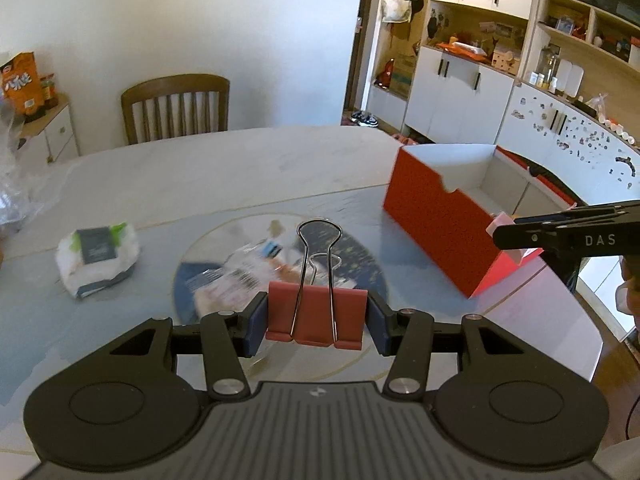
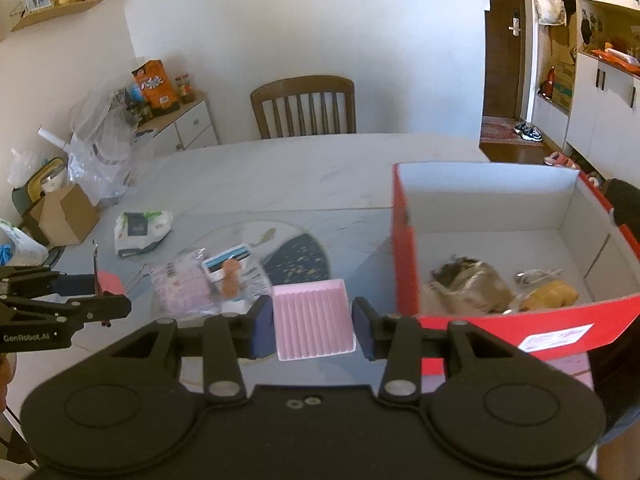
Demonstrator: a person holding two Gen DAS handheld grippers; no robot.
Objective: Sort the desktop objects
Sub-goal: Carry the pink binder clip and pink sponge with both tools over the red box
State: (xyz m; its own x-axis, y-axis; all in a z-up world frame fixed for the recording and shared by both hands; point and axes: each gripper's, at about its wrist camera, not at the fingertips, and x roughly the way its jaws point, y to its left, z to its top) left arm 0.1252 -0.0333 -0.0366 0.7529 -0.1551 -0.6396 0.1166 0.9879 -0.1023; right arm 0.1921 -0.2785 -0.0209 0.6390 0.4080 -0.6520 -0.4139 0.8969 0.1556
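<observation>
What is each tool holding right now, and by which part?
Left tool: red binder clip, gripped across its body's ends. Right tool: pink ribbed plastic tray, gripped by its side edges.

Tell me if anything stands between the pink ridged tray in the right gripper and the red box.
Nothing visible does. The right gripper holds the pink ridged tray just left of the red box, whose near left wall is the only thing to clear. The box's top is open.

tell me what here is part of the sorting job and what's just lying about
Part of the job:
- red binder clip, held in the left gripper
- pink ridged tray, held in the right gripper
- red box
- packets on the table

Just lying about:
- wooden chair
- orange snack bag
- cardboard box
</observation>
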